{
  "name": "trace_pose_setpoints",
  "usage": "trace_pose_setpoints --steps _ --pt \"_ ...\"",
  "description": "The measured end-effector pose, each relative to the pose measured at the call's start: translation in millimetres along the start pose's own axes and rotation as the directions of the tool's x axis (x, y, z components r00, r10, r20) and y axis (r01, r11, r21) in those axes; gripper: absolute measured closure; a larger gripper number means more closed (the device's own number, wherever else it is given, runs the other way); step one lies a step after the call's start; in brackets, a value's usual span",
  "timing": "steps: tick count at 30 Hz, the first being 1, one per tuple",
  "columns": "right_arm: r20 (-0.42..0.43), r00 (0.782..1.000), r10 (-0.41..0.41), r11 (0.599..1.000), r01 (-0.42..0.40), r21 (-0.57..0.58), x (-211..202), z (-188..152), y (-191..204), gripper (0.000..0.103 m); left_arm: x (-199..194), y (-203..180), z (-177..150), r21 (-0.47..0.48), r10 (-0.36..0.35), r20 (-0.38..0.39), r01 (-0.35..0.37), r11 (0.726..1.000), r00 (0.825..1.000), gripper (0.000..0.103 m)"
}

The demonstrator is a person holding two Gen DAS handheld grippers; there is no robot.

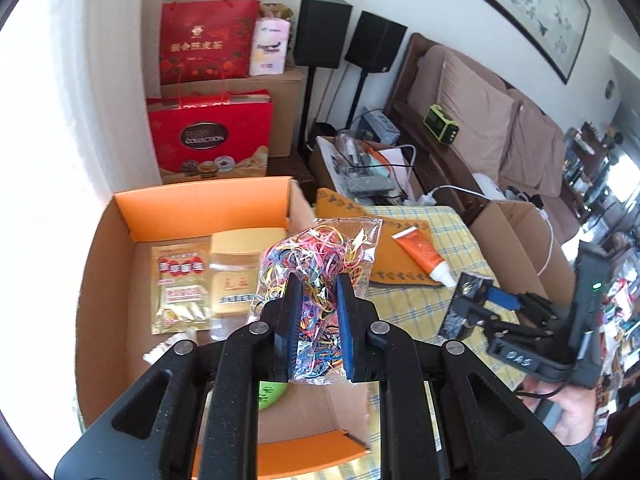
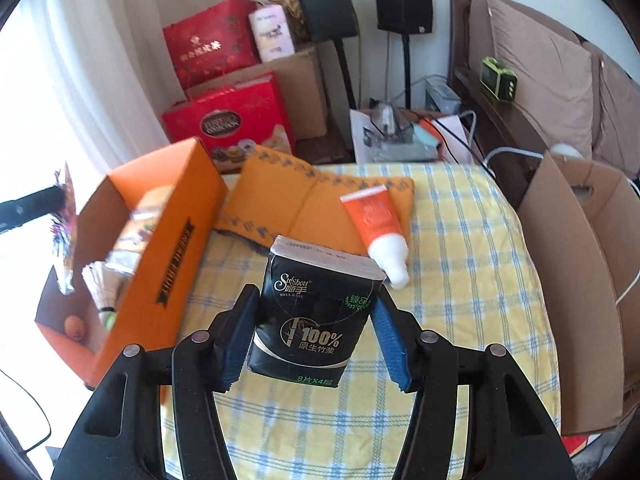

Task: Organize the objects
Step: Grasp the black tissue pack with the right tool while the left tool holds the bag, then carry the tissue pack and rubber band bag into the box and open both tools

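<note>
Left tool (image 1: 316,300): blue ribbed pads pinch a crinkly clear bag (image 1: 320,268) of thin multicoloured rubber bands, held over the open box (image 1: 108,264). The box is cardboard, orange outside and brown inside, holding flat gold sachets (image 1: 180,292) and a pale block.

Right tool (image 2: 316,336): clamped on a black glossy tissue pack (image 2: 316,312), rectangular, raised above the yellow checked cloth (image 2: 460,264).

Orange tube (image 2: 376,228) with white cap lies on a flat orange cardboard sheet (image 2: 288,200), beside the box.

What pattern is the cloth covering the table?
Yellow and white check with blue lines on the tablecloth, clearest in the right wrist view.
</note>
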State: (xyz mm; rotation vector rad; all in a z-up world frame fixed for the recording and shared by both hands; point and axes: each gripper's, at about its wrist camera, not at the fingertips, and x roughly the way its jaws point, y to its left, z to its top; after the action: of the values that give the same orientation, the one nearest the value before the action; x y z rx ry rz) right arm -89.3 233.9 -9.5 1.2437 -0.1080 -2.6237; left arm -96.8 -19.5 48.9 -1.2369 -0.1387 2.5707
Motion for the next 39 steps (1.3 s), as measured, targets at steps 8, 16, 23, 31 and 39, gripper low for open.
trace_pose_setpoints --steps 8,16,23,31,39 --pt "0.024 0.992 0.124 0.988 -0.121 -0.096 -19 29 55 0.046 -7 50 -10 -0.058 0.074 -0.013 -0.074 0.996 0.997 0.088" --pt "-0.026 0.977 0.211 0.955 -0.211 -0.207 -11 36 117 0.046 -9 81 -30 -0.072 0.114 -0.059 -0.118 0.99 0.992 0.087" --pt "-0.126 0.964 0.236 0.925 -0.262 -0.275 18 16 159 0.045 3 101 -60 -0.064 0.169 -0.134 -0.178 0.982 0.977 0.087" --pt "-0.195 0.957 0.217 0.915 -0.269 -0.301 46 -5 175 0.045 10 114 -75 -0.081 0.194 -0.158 -0.208 0.975 0.968 0.087" --pt "-0.17 0.967 0.189 0.921 -0.235 -0.312 48 -11 180 0.045 12 116 -79 -0.086 0.201 -0.155 -0.216 0.973 0.967 0.087"
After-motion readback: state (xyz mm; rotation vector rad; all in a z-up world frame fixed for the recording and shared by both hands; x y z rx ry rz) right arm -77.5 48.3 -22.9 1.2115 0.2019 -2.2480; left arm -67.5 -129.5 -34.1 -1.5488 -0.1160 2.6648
